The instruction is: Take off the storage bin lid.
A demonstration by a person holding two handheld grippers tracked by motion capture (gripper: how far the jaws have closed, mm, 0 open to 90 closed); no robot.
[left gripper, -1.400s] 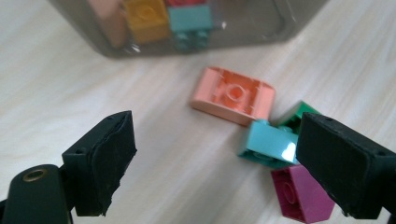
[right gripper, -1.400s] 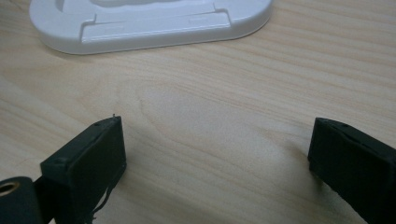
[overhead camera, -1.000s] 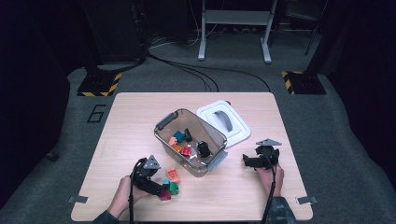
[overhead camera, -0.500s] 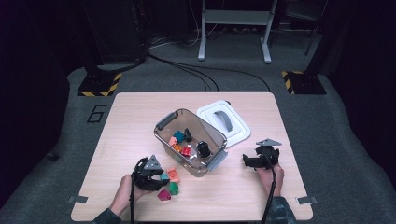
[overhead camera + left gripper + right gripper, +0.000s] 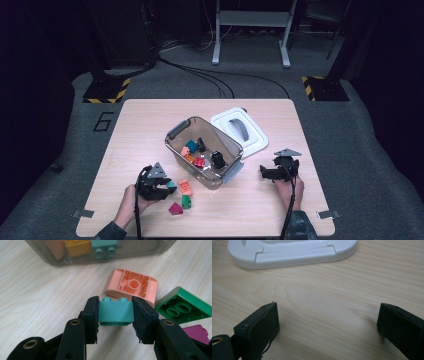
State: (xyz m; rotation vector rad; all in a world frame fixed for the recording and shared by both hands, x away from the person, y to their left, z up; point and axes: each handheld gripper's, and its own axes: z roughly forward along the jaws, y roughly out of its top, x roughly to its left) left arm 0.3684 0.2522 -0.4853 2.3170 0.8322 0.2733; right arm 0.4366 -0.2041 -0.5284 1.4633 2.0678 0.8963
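On the bench just in front of the clear bin (image 5: 202, 150), the left claw (image 5: 115, 315) has just been closing and now pinches the teal brick (image 5: 115, 311) squarely — lift straight up, clearing the peach brick (image 5: 132, 286). The right claw (image 5: 328, 327) rests spread apart, empty.

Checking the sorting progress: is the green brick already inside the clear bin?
No: the green brick lies upside down on the table, outside the clear bin, beside the peach brick.
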